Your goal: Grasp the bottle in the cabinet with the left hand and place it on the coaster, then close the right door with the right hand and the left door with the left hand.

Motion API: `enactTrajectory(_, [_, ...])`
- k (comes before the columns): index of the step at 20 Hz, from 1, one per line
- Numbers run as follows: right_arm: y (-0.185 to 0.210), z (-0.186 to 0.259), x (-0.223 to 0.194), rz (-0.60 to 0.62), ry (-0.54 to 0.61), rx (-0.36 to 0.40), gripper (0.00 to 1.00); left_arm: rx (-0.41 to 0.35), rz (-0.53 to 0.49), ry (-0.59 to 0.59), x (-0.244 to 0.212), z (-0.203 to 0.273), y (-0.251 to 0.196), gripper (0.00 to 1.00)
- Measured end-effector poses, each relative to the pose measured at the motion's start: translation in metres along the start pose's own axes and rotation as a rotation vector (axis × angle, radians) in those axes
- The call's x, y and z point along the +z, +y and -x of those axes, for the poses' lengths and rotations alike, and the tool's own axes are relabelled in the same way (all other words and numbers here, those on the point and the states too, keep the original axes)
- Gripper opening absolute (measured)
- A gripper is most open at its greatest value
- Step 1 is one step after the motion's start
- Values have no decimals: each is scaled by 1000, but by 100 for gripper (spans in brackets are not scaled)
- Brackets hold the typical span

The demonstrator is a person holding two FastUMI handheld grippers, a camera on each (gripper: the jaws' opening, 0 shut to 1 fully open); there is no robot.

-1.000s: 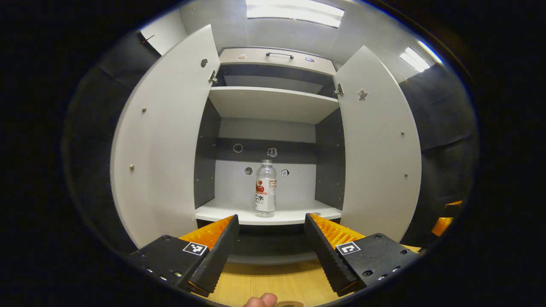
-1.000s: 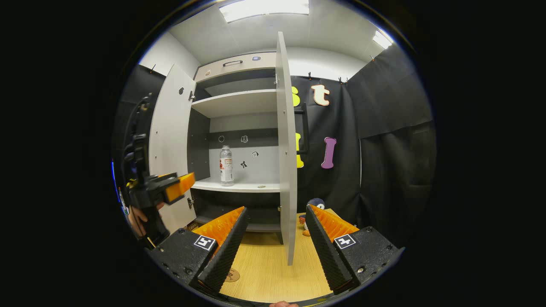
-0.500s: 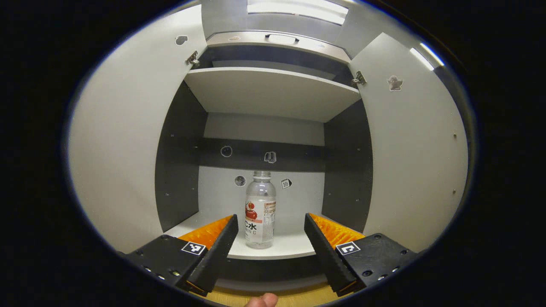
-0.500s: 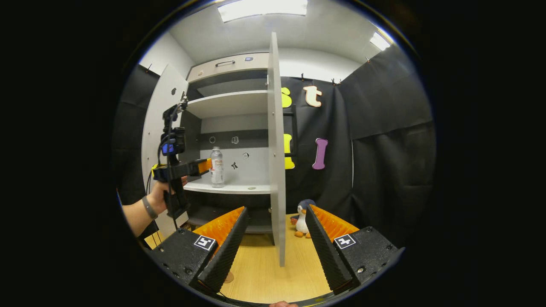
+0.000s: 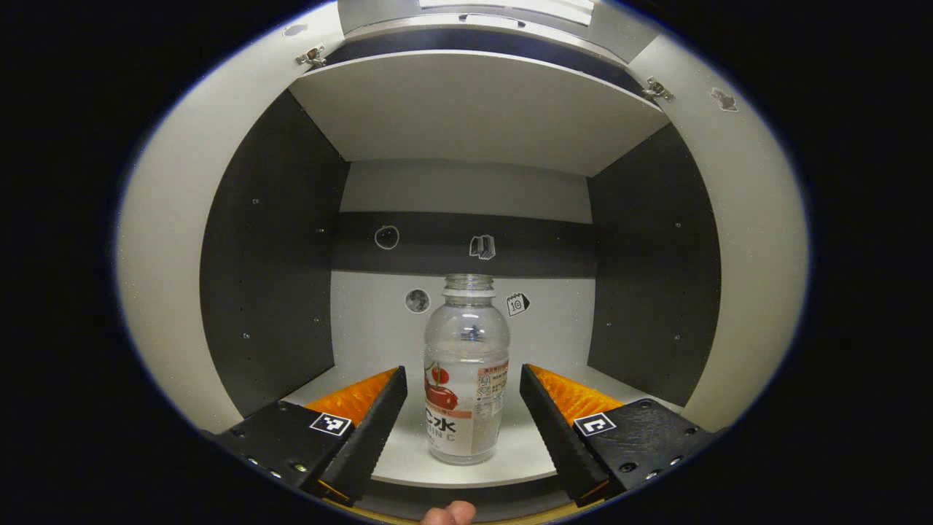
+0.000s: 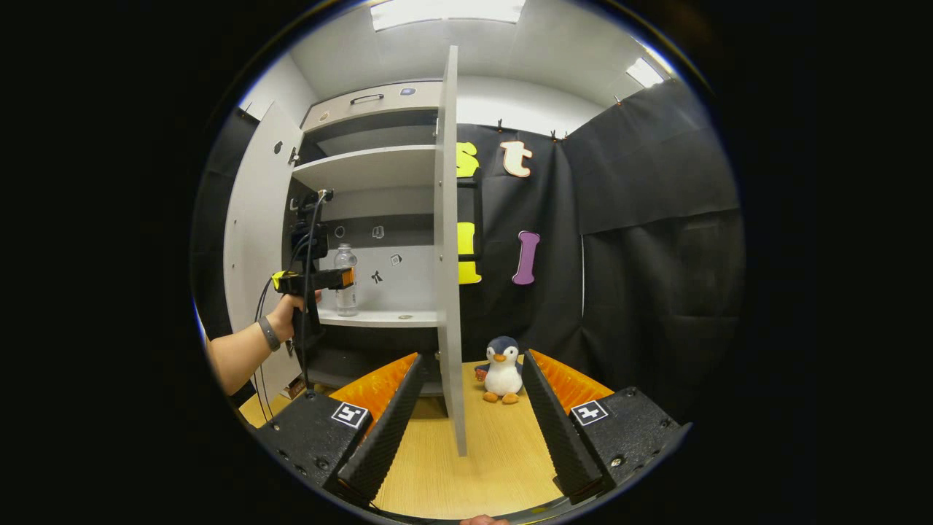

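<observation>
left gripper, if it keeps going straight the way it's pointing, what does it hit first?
Most likely the bottle: it stands upright on the cabinet shelf, centred ahead of the open left gripper. Its fingers look set to pass either side. Behind it comes the back wall; depth is uncertain.

Bright, even light from ceiling panels (image 6: 446,10) overhead, blown out to white glare in the right gripper view. Cabinet (image 5: 466,109) interior is dimmer: dark side walls, soft shade under the upper shelf, pale back wall well lit. Clear bottle (image 5: 466,379) sharp, faint highlights on the plastic. Strong fisheye bend; doors and shelf edges curve toward the rim. Wooden table (image 6: 488,467) evenly lit. No motion blur.
</observation>
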State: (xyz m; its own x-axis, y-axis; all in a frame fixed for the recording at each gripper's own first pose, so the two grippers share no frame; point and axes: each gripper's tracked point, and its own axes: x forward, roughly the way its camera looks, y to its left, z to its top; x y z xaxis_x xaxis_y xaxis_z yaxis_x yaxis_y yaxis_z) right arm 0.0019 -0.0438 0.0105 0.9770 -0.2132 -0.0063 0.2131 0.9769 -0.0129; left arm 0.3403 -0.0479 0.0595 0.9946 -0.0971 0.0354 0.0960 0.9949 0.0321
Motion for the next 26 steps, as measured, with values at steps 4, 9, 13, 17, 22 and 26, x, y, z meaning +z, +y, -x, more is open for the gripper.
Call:
enactTrajectory(4, [-5,-3,-4,0,16,-20,83,22,-10,2,-2,-23,5,95])
enactTrajectory(9, [-9,-7,-4,-5,17,-39,83,24,-8,19,-7,-35,5,95])
enactTrajectory(13, [-10,-8,-6,-8,20,-42,83,38,-23,18,-6,-36,6,88])
enactTrajectory(17, [-10,-8,-7,-13,24,-35,83,9,-21,-9,2,-28,2,79])
enactTrajectory(22, [-9,-7,-5,-8,20,-21,83,-33,-40,-46,15,-9,-5,79])
enactTrajectory(26, [-5,-4,-1,-8,12,-3,83,-68,-29,-38,21,4,-9,77])
